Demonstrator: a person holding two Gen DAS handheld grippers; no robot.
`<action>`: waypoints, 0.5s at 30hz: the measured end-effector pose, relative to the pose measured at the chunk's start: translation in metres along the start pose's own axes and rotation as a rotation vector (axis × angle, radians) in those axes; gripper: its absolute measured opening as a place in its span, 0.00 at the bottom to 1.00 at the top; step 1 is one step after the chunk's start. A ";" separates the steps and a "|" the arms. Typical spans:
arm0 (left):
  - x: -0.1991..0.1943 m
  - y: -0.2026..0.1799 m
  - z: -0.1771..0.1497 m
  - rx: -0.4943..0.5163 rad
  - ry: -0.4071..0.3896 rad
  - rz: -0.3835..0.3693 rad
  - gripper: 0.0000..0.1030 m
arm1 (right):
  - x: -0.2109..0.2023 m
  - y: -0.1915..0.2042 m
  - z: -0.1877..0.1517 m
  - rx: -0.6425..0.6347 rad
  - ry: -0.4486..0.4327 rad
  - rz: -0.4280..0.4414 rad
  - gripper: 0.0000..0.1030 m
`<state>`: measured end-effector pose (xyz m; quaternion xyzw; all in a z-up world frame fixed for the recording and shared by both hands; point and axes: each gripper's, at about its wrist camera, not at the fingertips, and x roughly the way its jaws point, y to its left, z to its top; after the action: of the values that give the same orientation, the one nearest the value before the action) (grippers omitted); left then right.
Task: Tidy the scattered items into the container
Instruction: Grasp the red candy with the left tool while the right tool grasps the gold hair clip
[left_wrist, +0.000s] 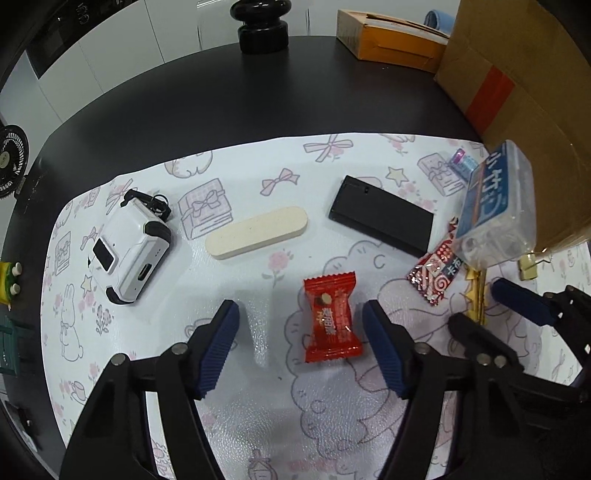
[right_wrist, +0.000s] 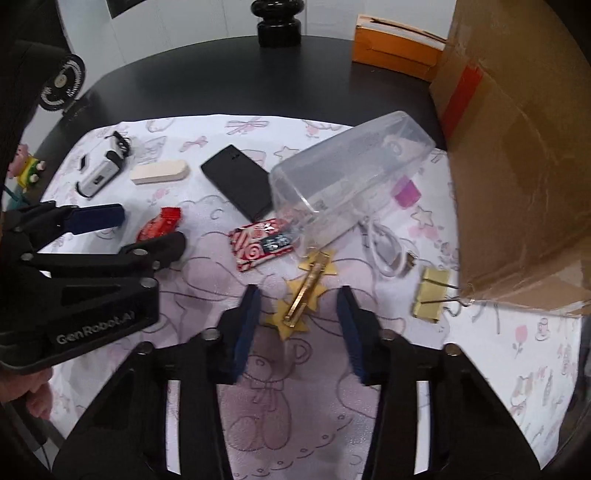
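Observation:
My left gripper (left_wrist: 301, 332) is open low over the patterned mat, and a red candy (left_wrist: 330, 317) lies between its fingers. My right gripper (right_wrist: 299, 325) is open too, its fingers either side of a gold star clip (right_wrist: 303, 295). The clear plastic container (right_wrist: 351, 166) lies tipped on its side at the mat's right. Scattered on the mat are a white device (left_wrist: 129, 251), a beige oval bar (left_wrist: 256, 232), a black case (left_wrist: 382, 218), a red-and-white packet (right_wrist: 264, 243), a white cable (right_wrist: 384, 247) and a gold binder clip (right_wrist: 432, 291).
A large cardboard box (right_wrist: 517, 166) stands close on the right, against the binder clip. An orange box (left_wrist: 388, 40) and a black stand (left_wrist: 262, 26) sit at the back of the dark table. A small fan (left_wrist: 11, 162) and a toy (right_wrist: 31, 171) are at the left edge.

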<state>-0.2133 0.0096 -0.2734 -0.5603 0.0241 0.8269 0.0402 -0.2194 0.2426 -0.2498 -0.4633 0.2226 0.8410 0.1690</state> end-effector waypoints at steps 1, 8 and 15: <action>-0.002 -0.001 0.000 0.001 -0.004 0.001 0.51 | 0.000 -0.002 0.000 0.009 0.000 -0.012 0.21; -0.010 -0.004 -0.010 0.000 0.002 -0.032 0.20 | -0.004 -0.010 -0.005 0.027 0.023 0.045 0.21; -0.026 0.000 -0.031 -0.017 -0.015 -0.068 0.18 | -0.016 -0.012 -0.023 0.037 0.024 0.089 0.20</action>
<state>-0.1752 0.0058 -0.2611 -0.5551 -0.0021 0.8294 0.0636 -0.1892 0.2398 -0.2499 -0.4596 0.2605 0.8379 0.1376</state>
